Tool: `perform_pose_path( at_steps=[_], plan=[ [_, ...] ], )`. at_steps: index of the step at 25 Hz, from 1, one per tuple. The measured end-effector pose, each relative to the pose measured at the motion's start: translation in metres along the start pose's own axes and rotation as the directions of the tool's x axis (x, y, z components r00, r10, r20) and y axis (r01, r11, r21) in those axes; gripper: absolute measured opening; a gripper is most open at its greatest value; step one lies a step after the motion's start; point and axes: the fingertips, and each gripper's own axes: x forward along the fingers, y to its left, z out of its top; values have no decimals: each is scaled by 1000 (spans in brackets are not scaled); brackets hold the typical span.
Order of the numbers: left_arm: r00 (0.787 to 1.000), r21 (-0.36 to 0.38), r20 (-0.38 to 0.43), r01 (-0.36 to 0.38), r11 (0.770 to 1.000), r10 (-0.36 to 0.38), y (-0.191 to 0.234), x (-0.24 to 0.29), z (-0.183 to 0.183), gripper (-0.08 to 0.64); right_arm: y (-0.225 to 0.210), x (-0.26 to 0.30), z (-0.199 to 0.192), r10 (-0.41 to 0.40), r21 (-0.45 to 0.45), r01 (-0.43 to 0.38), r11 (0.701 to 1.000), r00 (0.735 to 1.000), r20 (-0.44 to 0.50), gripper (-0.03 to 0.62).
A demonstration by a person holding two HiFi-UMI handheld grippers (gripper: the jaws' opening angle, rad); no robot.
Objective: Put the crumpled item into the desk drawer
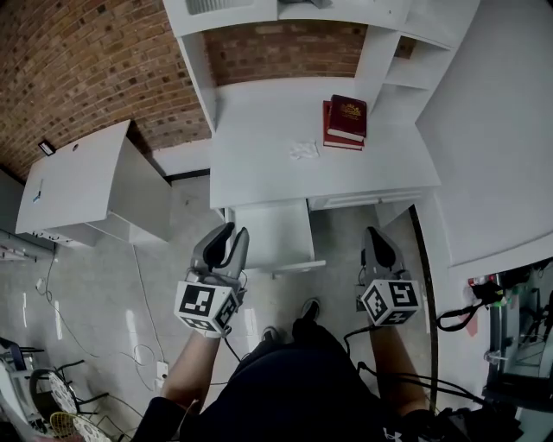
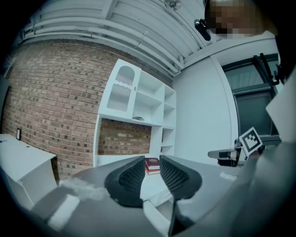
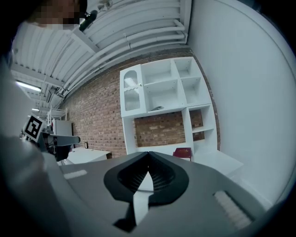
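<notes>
A small crumpled white item [image 1: 304, 150] lies on the white desk [image 1: 259, 164], just left of two stacked red books [image 1: 346, 121]. Under the desktop the desk drawer [image 1: 275, 235] stands pulled out, and it looks empty. My left gripper [image 1: 229, 237] hovers at the drawer's left front corner, its jaws open with nothing between them; the left gripper view [image 2: 151, 169] shows the books [image 2: 151, 165] through the gap. Off to the drawer's right, in front of the desk, my right gripper [image 1: 378, 240] is shut with its tips touching and empty [image 3: 148, 159].
A white shelf unit [image 1: 285, 17] rises over the desk against a brick wall [image 1: 86, 60]. A low white cabinet [image 1: 86, 186] stands at the left. A white wall panel [image 1: 492, 147] closes the right side. Cables [image 1: 143, 345] cross the floor, and the person's feet [image 1: 307, 309] are below the drawer.
</notes>
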Motion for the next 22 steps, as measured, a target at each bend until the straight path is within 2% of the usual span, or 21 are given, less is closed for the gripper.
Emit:
perform_pose_path(
  at_steps=[8, 15, 19, 22],
  plan=[
    [998, 20, -29, -50, 999, 50, -13, 45, 5, 110, -38, 46, 4, 69, 25, -69, 997, 998, -14, 3],
    [995, -4, -42, -90, 996, 90, -8, 60, 2, 110, -51, 75, 5, 112, 24, -111, 994, 993, -42, 3],
    [994, -32, -45, -99, 995, 97, 7, 69, -7, 110, -51, 95, -2, 112, 14, -111, 994, 991, -69, 3],
    [992, -24, -72, -108, 994, 106, 24, 77, -16, 109, -51, 111, -8, 101, 1, -101, 995, 991, -91, 3]
  ],
)
